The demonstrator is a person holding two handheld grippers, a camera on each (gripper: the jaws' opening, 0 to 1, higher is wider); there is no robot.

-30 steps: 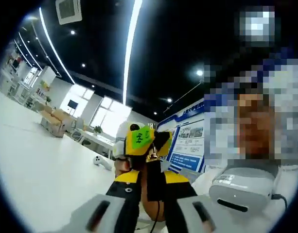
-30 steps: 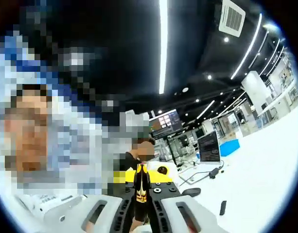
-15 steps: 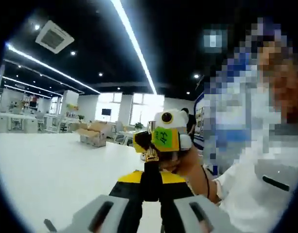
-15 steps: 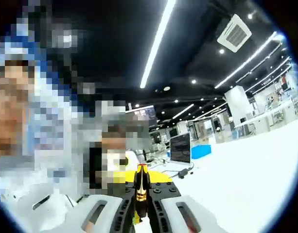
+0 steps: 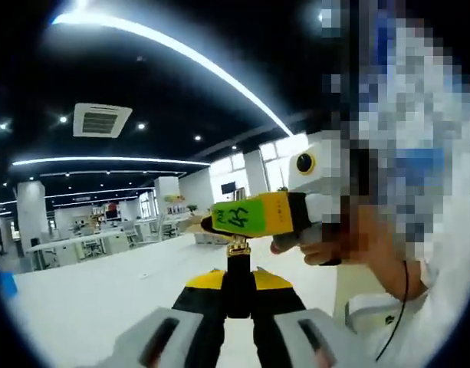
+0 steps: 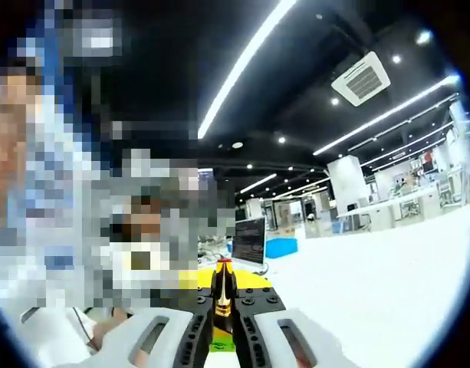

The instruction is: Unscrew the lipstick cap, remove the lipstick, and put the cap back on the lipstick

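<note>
Between the left gripper's point(image 5: 238, 285) closed jaws stands the black lipstick point(image 5: 238, 270), its gold end touching the right gripper point(image 5: 259, 215), held crosswise by a curled hand point(image 5: 336, 244). The right gripper grips it too.

A broad white counter point(image 5: 104, 299) stretches beneath both views. In the right gripper view, a dark monitor point(image 6: 249, 240) stands on its far part, with a blue box point(image 6: 281, 248) just beside it.
</note>
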